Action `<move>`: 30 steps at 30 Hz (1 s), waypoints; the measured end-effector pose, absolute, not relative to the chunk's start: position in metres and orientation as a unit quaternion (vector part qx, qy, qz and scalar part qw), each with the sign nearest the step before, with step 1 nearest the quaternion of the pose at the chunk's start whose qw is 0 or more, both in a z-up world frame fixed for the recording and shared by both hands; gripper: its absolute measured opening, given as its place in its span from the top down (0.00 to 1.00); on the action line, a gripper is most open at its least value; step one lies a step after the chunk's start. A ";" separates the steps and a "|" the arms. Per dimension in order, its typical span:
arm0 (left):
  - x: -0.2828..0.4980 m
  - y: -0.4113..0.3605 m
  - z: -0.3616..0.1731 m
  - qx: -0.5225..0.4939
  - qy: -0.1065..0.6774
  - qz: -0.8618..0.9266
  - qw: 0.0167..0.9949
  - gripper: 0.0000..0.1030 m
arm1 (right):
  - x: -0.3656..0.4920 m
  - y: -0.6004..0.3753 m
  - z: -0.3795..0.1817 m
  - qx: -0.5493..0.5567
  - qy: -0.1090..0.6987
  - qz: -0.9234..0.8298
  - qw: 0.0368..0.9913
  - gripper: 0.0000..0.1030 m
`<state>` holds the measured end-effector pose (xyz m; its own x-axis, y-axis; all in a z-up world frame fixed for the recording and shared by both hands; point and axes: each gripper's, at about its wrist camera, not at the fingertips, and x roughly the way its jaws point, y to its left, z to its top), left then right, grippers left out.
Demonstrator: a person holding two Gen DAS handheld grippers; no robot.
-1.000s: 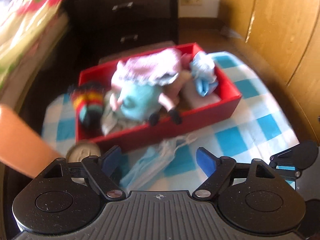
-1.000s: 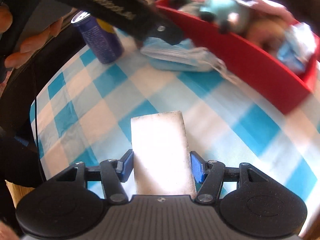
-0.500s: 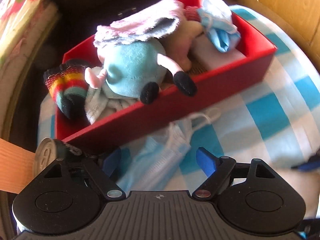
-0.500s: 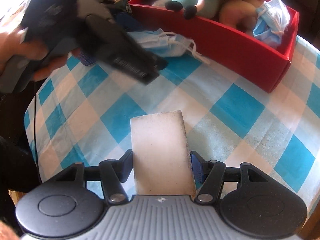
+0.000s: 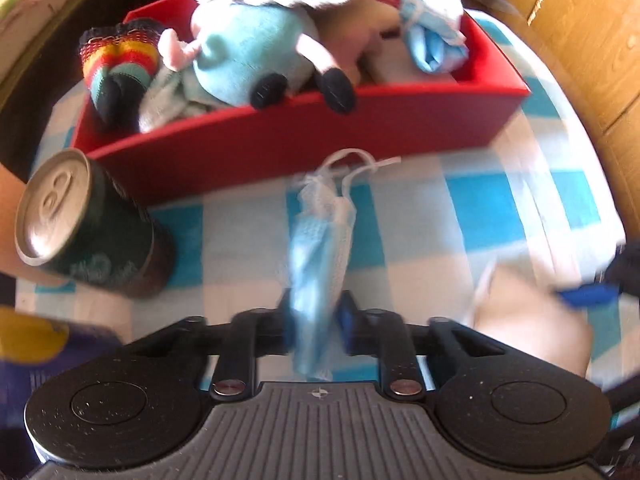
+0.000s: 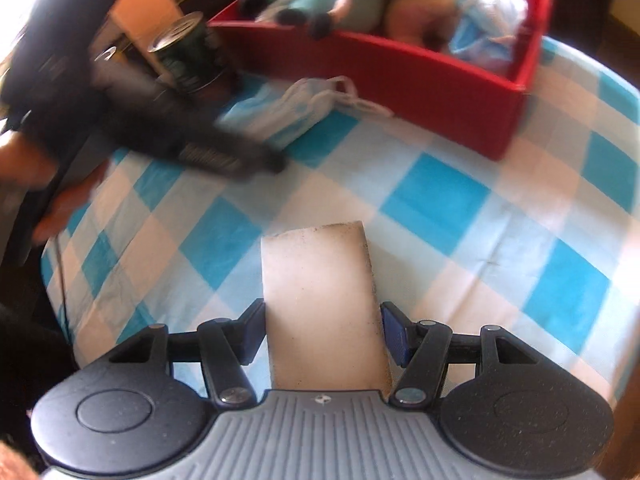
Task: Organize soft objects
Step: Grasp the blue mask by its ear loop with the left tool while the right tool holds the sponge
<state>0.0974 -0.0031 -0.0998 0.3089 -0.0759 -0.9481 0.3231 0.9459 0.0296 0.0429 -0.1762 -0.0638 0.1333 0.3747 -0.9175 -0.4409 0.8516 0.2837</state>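
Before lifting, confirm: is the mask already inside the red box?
No, the mask lies on the cloth in front of the red box, pinched in the left gripper.

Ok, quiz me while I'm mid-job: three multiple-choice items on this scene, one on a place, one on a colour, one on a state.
1. Where is the dark green drink can?
A. inside the red box
B. on the checked cloth outside the box's left end
C. in the right tongs

2. What colour is the rectangular cardboard box that holds the plush toys?
A. red
B. yellow
C. black

3. What are the left tongs doing?
A. open over bare cloth
B. shut on the can
C. shut on the crumpled light-blue face mask

Answers: 1 B, the can stands on the blue-and-white checked cloth by the box corner. 2 A, its walls are red. 3 C, the blue pads pinch the mask's near end.
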 end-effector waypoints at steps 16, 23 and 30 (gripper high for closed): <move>0.041 -0.022 -0.072 0.106 0.543 -0.141 0.821 0.91 | 0.035 -0.186 -0.035 0.000 0.568 0.204 0.797 0.63; 0.024 -0.015 -0.037 0.106 0.501 -0.129 0.849 0.91 | 0.024 -0.184 -0.015 0.009 0.541 0.203 0.816 0.63; 0.017 -0.011 0.002 0.101 0.437 -0.110 0.887 0.91 | 0.019 -0.187 0.012 0.032 0.501 0.199 0.842 0.63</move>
